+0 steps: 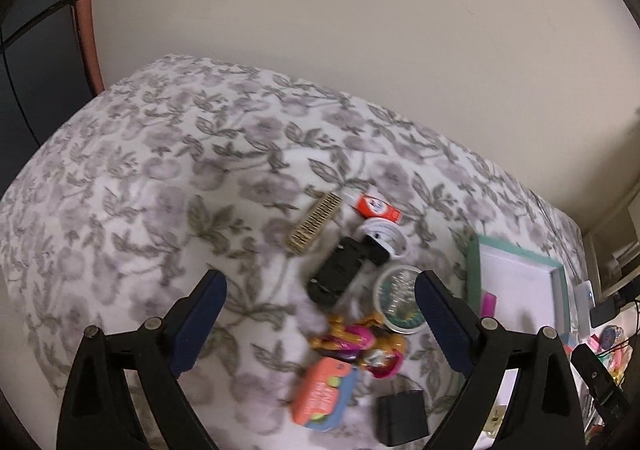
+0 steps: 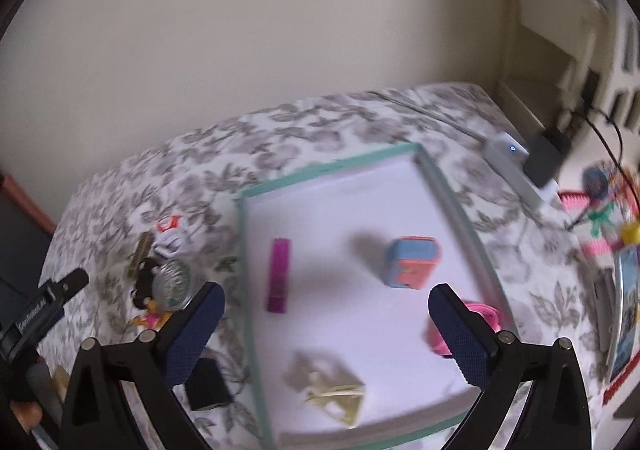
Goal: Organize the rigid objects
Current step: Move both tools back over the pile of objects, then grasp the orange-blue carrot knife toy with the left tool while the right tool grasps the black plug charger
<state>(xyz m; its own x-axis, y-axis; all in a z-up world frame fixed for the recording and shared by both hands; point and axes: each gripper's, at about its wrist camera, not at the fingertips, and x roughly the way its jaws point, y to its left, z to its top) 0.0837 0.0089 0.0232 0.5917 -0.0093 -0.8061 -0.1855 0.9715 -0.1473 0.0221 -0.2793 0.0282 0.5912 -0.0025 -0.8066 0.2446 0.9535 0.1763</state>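
Floral bedspread [image 1: 160, 178] underneath, soft and lumpy. Left gripper [image 1: 320, 314] hangs spread and empty over the clutter pile; right gripper [image 2: 326, 324], released, above the teal-rimmed tray [image 2: 328, 166]. Risk: the round tin [image 1: 398, 300] and black charger [image 1: 340, 270] lie touching, so one pinch could drag both.

A shallow tray [image 2: 452, 186] with a mint-green rim and white floor lies flat on the floral bedspread. Inside it — well apart from one another — lie a magenta bar [image 2: 279, 275] lengthwise near the left rim, a blue-and-coral box [image 2: 412, 262] toward the right rim, a pink item [image 2: 484, 316] against the right rim and a crumpled pale-gold piece [image 2: 328, 390] near the front.

Left of the tray a loose cluster sits on the bedspread: a beige comb [image 1: 315, 221], an orange-and-white tube [image 1: 378, 207], a coiled white cable [image 1: 386, 236], a black adapter [image 1: 340, 274], a round clear-lidded tin [image 1: 398, 298], a gold-and-pink toy [image 1: 360, 342], a coral-and-blue case [image 1: 324, 394] and a black plug [image 1: 402, 416].
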